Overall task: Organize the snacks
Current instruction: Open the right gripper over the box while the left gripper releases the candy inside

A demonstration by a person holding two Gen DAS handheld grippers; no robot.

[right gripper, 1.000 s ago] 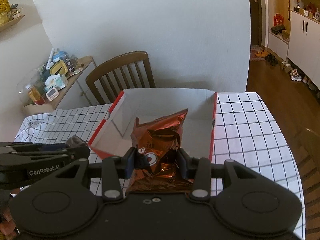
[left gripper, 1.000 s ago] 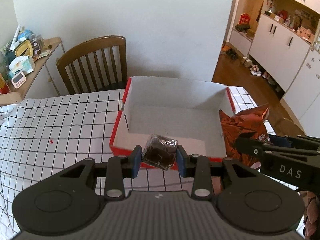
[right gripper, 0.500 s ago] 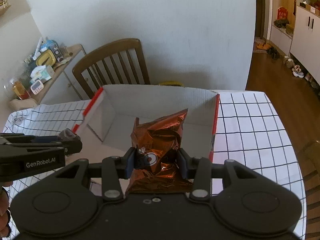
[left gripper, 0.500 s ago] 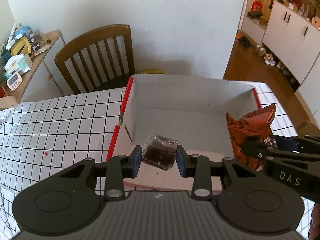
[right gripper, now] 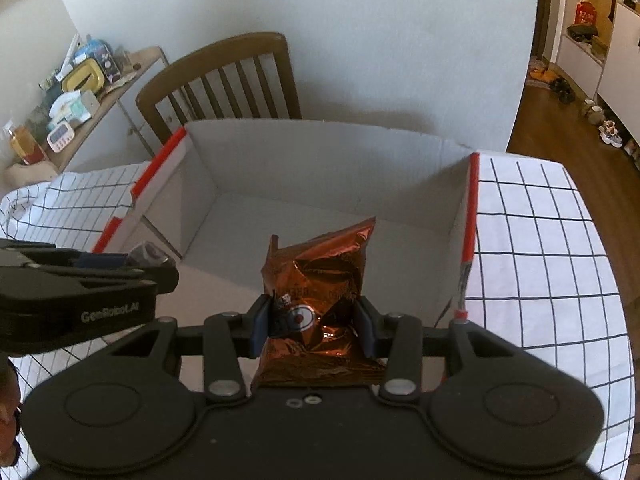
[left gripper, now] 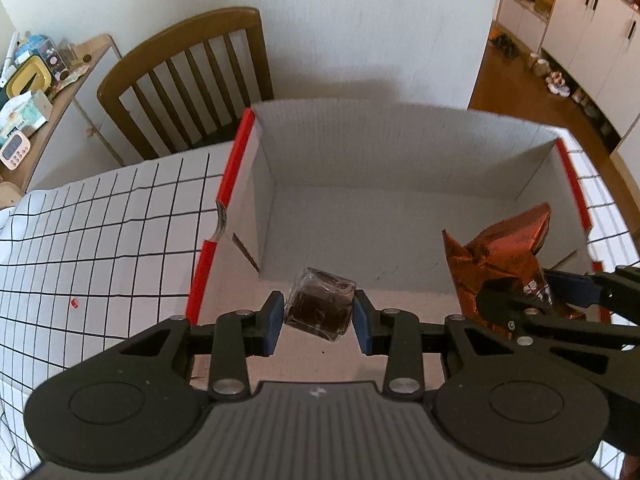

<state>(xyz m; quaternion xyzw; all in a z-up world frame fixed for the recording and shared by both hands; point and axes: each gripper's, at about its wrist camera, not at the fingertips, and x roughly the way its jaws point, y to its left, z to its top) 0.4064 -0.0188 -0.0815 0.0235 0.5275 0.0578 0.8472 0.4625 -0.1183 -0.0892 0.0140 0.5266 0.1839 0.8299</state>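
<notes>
A white cardboard box with red edges (left gripper: 400,152) stands open on the checked tablecloth; it also shows in the right wrist view (right gripper: 320,152). My left gripper (left gripper: 319,320) is shut on a small dark snack in clear wrap (left gripper: 320,308) and holds it over the box's near left part. My right gripper (right gripper: 314,322) is shut on a crinkled orange foil snack bag (right gripper: 320,276) and holds it over the box's near right part. The bag shows in the left wrist view (left gripper: 500,260).
A wooden chair (left gripper: 192,76) stands behind the table. A side shelf with clutter (left gripper: 28,92) is at the far left. White cupboards (left gripper: 592,32) and a wooden floor lie at the right. A small red scrap (left gripper: 74,303) lies on the checked cloth (left gripper: 100,240).
Both grippers have moved forward with their snacks, from before the box's near wall to over its inside. The box looms larger in both views.
</notes>
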